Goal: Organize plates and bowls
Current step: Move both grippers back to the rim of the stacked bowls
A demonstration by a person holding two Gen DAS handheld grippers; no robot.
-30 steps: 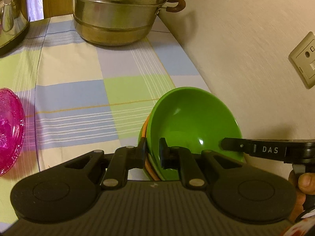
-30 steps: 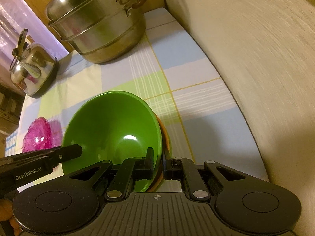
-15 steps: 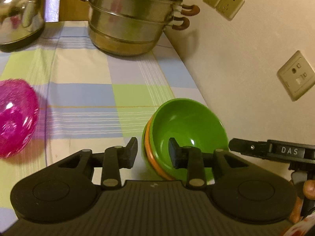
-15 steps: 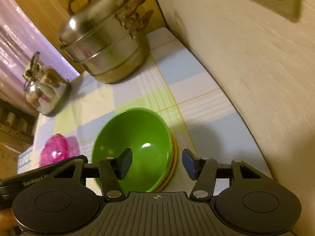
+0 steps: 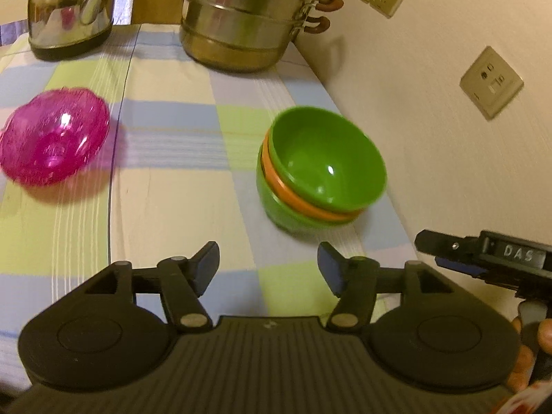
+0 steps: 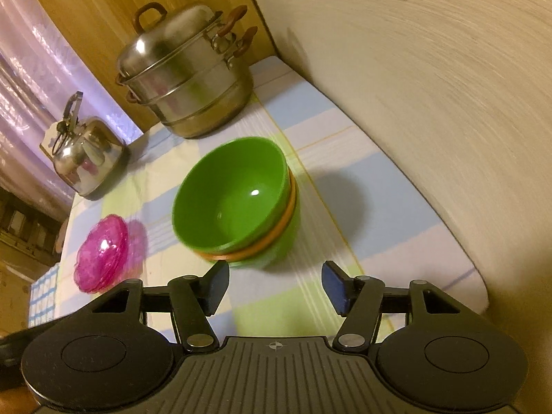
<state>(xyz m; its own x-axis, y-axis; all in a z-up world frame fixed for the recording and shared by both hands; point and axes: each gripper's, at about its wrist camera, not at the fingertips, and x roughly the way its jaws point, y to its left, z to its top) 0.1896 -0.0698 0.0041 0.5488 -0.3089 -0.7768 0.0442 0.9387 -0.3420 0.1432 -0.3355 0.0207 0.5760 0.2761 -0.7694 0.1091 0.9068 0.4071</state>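
A stack of bowls (image 5: 321, 169) (image 6: 238, 203), green on top, an orange rim under it and green at the bottom, rests on the checked tablecloth close to the wall. A pink glass bowl (image 5: 51, 138) (image 6: 103, 253) sits apart to the left. My left gripper (image 5: 268, 265) hangs back from the stack, its jaws opening with nothing between them. My right gripper (image 6: 275, 286) is likewise drawn back, jaws opening and empty. In the left wrist view the right gripper's finger (image 5: 483, 258) shows at the right edge.
A steel steamer pot (image 5: 248, 17) (image 6: 186, 72) stands at the back by the wall, with a steel kettle (image 5: 69, 10) (image 6: 82, 151) left of it. The wall (image 5: 448, 138) with sockets runs along the table's right edge. A hand (image 5: 531, 352) holds the right gripper.
Both grippers were shut on the rim of the bowl stack; they have let go, opened wide and pulled back. The stack now sits free on the cloth.
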